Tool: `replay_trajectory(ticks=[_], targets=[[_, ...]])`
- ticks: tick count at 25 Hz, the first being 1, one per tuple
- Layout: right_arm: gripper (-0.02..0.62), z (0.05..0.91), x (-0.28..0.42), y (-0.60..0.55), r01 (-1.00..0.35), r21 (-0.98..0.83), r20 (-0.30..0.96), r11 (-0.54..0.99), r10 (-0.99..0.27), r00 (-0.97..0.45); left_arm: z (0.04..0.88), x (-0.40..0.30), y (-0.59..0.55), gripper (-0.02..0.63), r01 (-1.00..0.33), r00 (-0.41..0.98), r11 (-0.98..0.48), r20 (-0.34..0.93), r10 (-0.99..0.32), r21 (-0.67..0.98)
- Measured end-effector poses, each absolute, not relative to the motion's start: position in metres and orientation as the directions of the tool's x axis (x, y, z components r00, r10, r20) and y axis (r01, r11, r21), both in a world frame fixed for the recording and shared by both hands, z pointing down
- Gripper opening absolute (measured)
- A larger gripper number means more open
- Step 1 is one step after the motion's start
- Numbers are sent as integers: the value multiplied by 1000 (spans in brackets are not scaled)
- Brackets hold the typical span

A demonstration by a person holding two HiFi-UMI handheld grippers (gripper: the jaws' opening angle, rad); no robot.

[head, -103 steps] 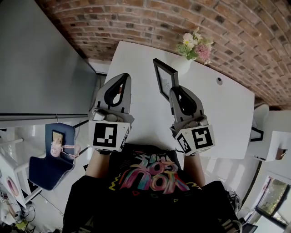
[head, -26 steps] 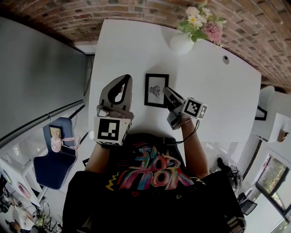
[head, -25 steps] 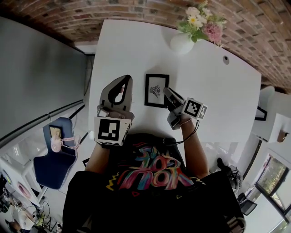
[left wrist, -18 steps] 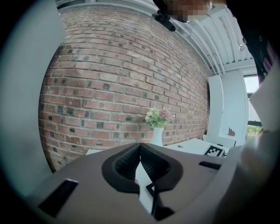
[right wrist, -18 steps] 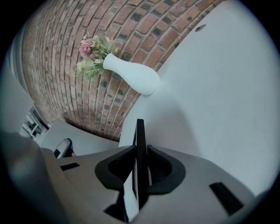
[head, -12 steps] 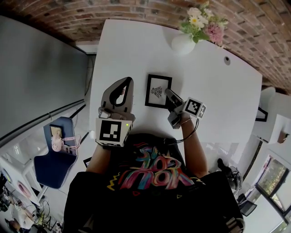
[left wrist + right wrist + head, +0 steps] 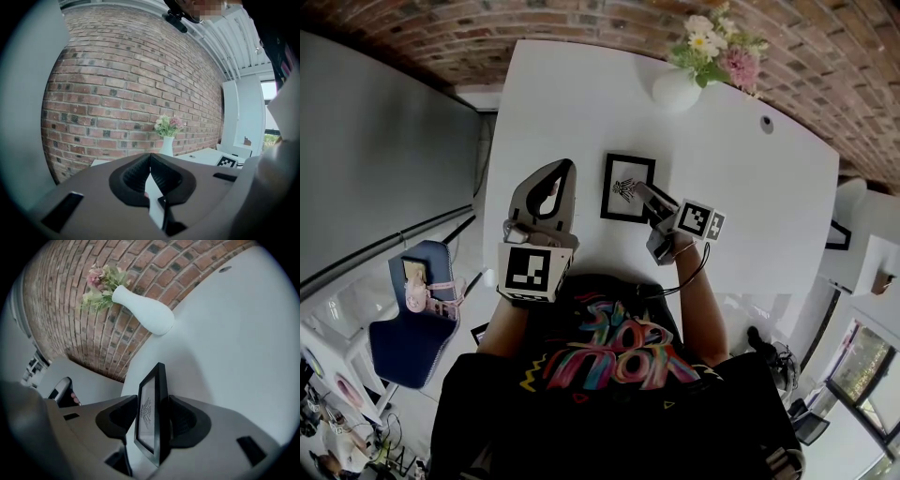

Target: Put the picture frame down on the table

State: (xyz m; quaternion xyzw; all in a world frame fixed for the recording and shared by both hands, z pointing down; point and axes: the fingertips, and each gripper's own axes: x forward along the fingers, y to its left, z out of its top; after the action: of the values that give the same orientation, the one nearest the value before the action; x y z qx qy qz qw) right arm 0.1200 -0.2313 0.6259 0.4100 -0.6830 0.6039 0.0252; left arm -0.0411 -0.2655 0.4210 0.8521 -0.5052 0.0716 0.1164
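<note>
1. The picture frame (image 7: pixel 627 187) lies flat on the white table (image 7: pixel 750 197), well inside its edges, with bare tabletop around it; the vase (image 7: pixel 675 88) stands apart.
2. The right gripper (image 7: pixel 647 193) has just been opening its jaws, which loosely straddle the frame's edge. The left gripper (image 7: pixel 562 170) has its jaws together and empty.
3. The frame shows a small dark drawing.

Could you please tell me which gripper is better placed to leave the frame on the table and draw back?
The right gripper. The frame lies on the table between its jaws, which have just been opening. The left gripper, jaws shut, hangs beside the frame without touching it.
</note>
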Motion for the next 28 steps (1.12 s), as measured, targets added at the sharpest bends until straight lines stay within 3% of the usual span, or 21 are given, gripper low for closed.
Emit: replay_trajectory(ticks=[9,28], targets=[[250,627,132,-233,-684,-727,601,-62,-538,-590,423,-41,-259,24,-870,491,-481,273,-827,107],[250,611,142,-233,-681,-728,582,-74,-592,-558,410,-46,-252,25,-875,484,-475,240,-842,96]])
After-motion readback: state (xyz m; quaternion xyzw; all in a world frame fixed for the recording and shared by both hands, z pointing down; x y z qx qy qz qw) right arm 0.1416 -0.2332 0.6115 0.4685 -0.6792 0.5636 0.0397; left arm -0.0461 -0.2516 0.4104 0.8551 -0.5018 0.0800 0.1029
